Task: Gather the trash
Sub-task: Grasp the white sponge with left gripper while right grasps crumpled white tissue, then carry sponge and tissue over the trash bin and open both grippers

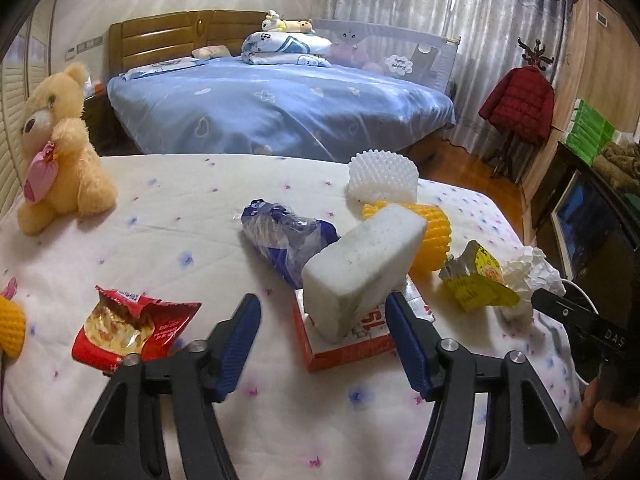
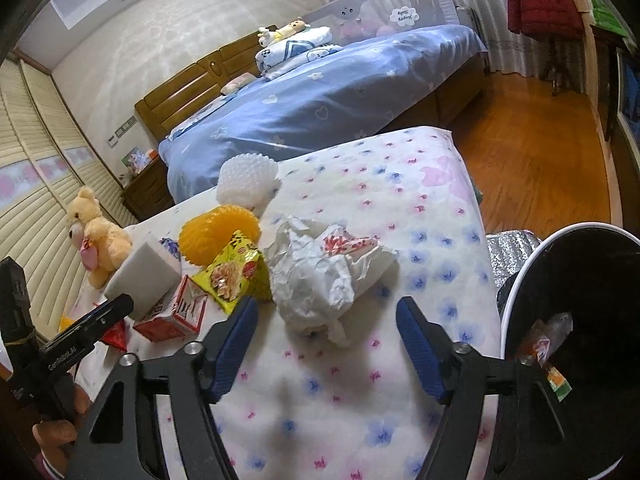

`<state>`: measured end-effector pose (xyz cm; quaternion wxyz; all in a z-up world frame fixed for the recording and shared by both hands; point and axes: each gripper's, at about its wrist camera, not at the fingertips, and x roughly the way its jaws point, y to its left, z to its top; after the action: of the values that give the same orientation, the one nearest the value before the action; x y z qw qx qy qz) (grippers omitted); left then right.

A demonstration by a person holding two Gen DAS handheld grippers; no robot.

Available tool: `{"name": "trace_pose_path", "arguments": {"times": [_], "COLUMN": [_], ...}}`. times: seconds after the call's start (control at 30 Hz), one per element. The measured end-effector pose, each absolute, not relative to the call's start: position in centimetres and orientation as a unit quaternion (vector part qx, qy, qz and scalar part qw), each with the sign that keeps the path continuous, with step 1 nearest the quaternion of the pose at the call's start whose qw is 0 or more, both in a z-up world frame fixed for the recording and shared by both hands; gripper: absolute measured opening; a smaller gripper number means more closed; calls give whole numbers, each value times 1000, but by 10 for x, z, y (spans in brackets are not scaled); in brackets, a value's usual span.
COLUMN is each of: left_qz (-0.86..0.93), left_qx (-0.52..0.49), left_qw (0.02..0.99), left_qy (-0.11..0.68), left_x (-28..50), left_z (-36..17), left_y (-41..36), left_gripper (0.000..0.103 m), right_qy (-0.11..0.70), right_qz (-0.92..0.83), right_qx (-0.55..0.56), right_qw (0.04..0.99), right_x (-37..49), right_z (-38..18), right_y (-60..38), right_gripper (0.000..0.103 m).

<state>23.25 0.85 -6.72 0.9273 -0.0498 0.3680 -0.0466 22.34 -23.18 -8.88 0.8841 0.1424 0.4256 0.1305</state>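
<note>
The trash is lying scattered on a flowered bed cover (image 2: pixel 420 208), and the bin (image 2: pixel 520 292) is standing off the cover's edge, at the right side of the right wrist view, with a wrapper or two already showing inside.

The right tongs (image 2: pixel 326 320) are hanging released, nothing between the blue pads, and the crumpled paper (image 2: pixel 320 276) is lying straight ahead of them, its near end almost level with the fingertips (image 2: pixel 240 320). Its long axis is running from the near centre up and to the right, roughly across the opening, so the jaws look set to straddle it with a short push forward. This is the hand nearer both the paper and the bin, so the paper is probably its next pick.

The left tongs (image 1: pixel 324 312) are also standing released. A white foam block (image 1: pixel 360 268) is leaning on a red box (image 1: pixel 348 344) just ahead, between the fingertip lines; the right-hand pad is sitting right beside the block, but I cannot tell whether it is touching. The block's long axis is pointing away and to the right. A red wrapper (image 1: pixel 128 324) is lying to the left of these tongs, a yellow packet (image 1: pixel 476 280) to the right, a blue bag (image 1: pixel 280 236) beyond. The teddy (image 1: pixel 56 148) is no trash.
</note>
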Motion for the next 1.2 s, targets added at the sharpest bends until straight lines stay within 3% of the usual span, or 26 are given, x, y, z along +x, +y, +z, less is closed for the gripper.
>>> {"name": "trace_pose_path", "arguments": {"times": [0.07,0.1,0.17,1.2], "left_qz": [-51,-54,-52,-142], "left_qx": [-48,-48,-43,0], "left_qw": [925,924,926,916], "left_qy": [374,376,372,375], "left_x": [235,236,234,180], "left_z": [-70,-70,-68,-70], "left_y": [7,6,4,-82], "left_gripper": [30,29,27,25], "right_qy": [427,427,421,388], "right_qz": [128,129,134,112], "right_qx": [142,143,144,160], "right_qw": [884,884,886,901], "right_x": [226,226,226,138], "right_z": [-91,-91,-90,-61], "right_y": [-232,-233,-232,-290], "right_gripper": [49,45,27,23]}}
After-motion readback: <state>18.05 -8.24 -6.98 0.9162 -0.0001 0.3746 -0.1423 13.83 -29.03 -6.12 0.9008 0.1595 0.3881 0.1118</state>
